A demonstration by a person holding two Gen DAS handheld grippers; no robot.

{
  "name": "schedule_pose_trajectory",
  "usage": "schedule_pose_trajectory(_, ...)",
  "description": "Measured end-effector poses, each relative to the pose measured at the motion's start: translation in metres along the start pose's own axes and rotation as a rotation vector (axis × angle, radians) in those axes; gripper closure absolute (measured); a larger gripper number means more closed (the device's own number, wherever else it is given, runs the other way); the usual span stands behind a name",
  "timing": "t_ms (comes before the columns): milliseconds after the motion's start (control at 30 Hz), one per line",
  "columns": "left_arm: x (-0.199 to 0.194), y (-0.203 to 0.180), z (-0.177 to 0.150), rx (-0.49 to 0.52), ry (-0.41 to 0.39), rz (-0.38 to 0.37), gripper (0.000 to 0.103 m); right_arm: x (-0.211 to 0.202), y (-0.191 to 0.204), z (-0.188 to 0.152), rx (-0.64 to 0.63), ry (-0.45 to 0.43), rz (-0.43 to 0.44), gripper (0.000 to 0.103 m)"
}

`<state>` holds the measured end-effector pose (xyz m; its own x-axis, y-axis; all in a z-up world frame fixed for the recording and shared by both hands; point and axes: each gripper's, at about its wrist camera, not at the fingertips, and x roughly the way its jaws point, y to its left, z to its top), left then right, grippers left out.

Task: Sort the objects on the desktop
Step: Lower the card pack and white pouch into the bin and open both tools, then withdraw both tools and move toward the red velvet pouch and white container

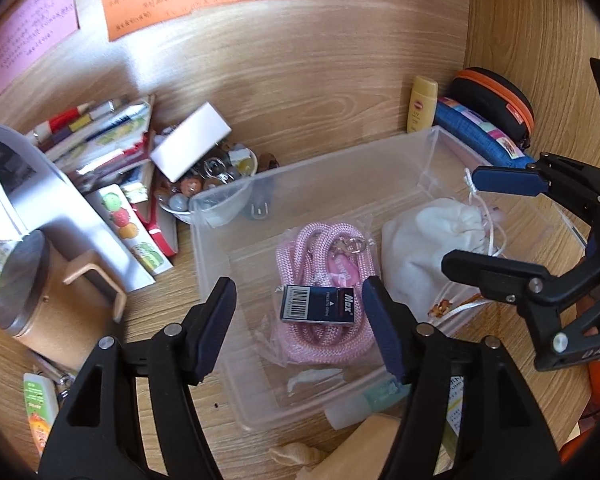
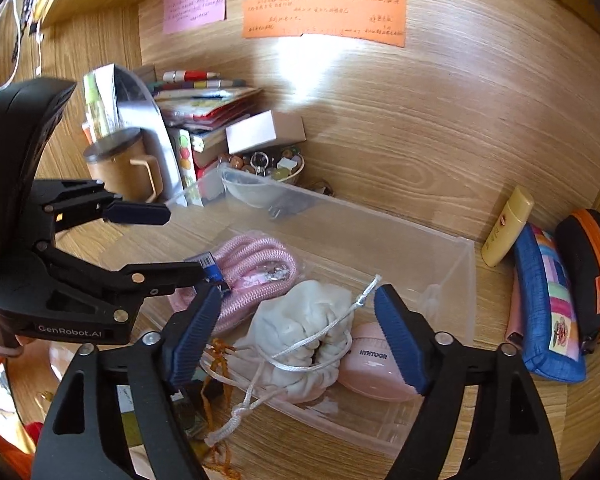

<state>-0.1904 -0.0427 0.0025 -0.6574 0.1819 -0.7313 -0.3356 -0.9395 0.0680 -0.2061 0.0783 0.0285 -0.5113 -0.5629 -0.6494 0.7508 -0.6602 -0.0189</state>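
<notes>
Wood-grain desk [image 1: 300, 92] and back panel carry everything. Clear plastic rectangular bin [image 1: 312, 184] lies under both pairs of jaws, and each gripper hangs over it with nothing between its pads.

Left gripper [image 1: 300, 320] stands released, jaws spread either side of a dark blue "Max" staple box [image 1: 318, 304]; that box rests on a coiled pink rope lanyard in a clear wrapper [image 1: 324, 248] on the bin floor, touching neither pad.

Right gripper [image 2: 296, 340] is likewise released, jaws parted around a white cloth drawstring pouch [image 2: 300, 320] without touching it. Just beside its right jaw, inside the bin, lies a small pink oval case [image 2: 370, 364].

Beyond the jaws, outside the bin, a blue fabric pencil pouch [image 2: 548, 304], a black oval case with an orange zip [image 2: 588, 264] and a yellow lotion tube [image 2: 506, 226] stand against the side wall.
</notes>
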Motion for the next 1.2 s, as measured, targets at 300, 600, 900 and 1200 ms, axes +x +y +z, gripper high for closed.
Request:
schedule_pose_trajectory(300,-0.031,-0.004,-0.002,0.004,-0.068,0.048,0.022,-0.02,-0.006,0.004,0.043,-0.023,-0.021,0.02)
schedule_pose_trajectory(600,-0.056,-0.005,-0.011,-0.004,-0.112,0.102,0.012,-0.045,0.001,-0.006,0.038,-0.031,-0.05,0.019)
schedule_pose_trajectory(900,-0.08,0.0,-0.034,-0.057,-0.127,0.147,0.012,-0.068,0.017,-0.023,0.007,-0.043,-0.081,0.019)
schedule_pose_trajectory(1200,-0.095,0.0,-0.067,-0.133,-0.117,0.191,0.012,-0.078,0.026,-0.049,0.025,-0.03,-0.08,0.015)
